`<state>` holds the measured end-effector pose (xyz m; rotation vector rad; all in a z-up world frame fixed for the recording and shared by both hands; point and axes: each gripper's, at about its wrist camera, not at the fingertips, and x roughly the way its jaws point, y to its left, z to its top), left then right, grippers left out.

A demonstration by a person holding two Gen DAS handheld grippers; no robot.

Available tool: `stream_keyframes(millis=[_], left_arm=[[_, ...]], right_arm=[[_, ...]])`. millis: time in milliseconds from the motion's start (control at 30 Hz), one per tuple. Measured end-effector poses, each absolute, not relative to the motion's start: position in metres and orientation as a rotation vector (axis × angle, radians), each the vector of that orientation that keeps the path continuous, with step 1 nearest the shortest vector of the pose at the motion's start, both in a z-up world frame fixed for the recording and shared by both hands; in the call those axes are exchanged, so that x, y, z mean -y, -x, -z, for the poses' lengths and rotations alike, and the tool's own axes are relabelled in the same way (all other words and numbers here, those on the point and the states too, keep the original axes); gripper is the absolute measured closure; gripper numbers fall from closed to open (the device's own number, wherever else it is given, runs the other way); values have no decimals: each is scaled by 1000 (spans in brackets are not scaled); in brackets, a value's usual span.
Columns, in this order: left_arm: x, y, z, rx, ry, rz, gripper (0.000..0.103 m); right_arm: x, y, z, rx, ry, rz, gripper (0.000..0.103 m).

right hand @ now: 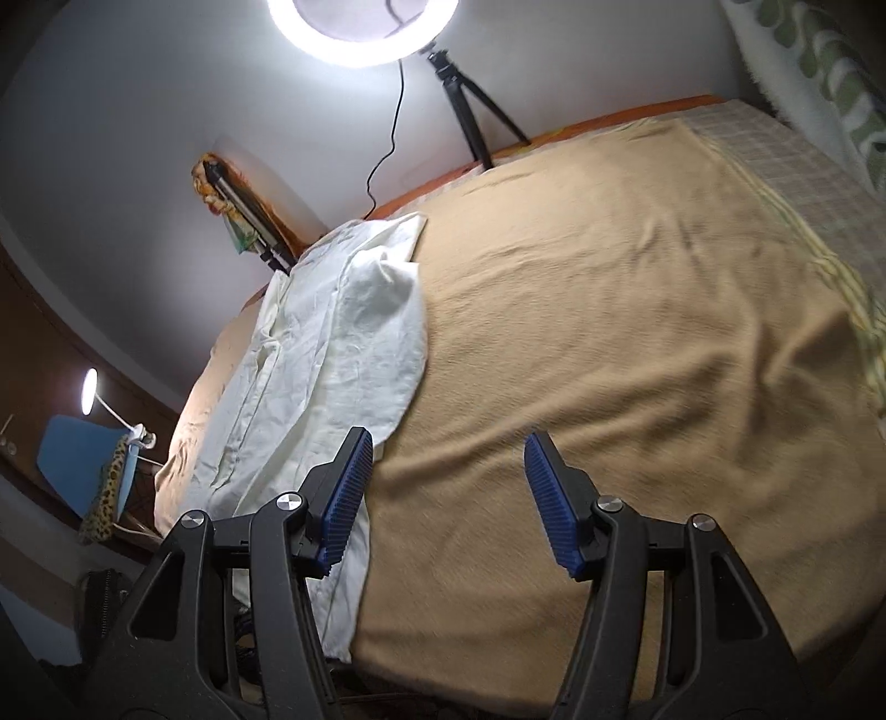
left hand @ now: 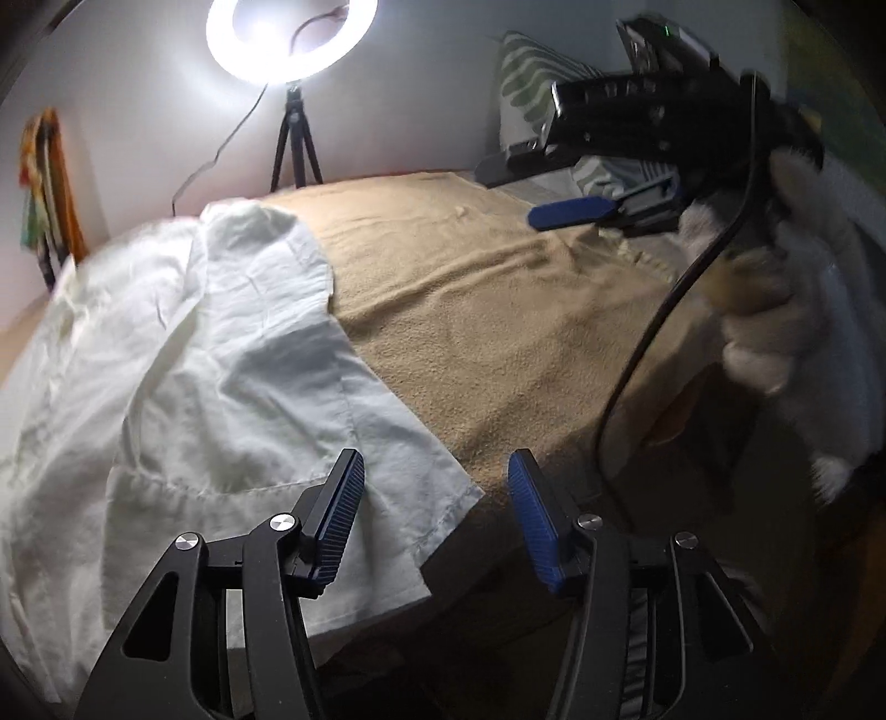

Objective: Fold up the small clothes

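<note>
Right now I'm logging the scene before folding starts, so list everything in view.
White shirt: one, white, spread on the blanket's left side.
Blanket: one, tan, covering the bed.
Ring light: one, white, lit, on a black tripod by the wall.
Pillow: one, green-and-white, far right.
Desk lamp: one, white, lit, far left.
Left gripper: black, blue pads, open, empty.
Right gripper: same, open, empty.
Gloved hand: white, holding the right gripper.

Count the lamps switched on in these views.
2: a ring light on its tripod by the wall behind the bed, and a small desk lamp beside the blue chair. Others may be hidden.
</note>
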<state>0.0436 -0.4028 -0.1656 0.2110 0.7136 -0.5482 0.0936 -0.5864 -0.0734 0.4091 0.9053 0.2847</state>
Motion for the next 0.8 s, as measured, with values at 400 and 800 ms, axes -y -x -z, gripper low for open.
stream_keyframes(millis=[400, 800], left_arm=[[399, -29, 176, -536, -384, 388, 45], [385, -41, 156, -618, -248, 567, 101]], right_arm=[[614, -75, 94, -854, -521, -325, 43], [576, -138, 116, -911, -552, -411, 43]])
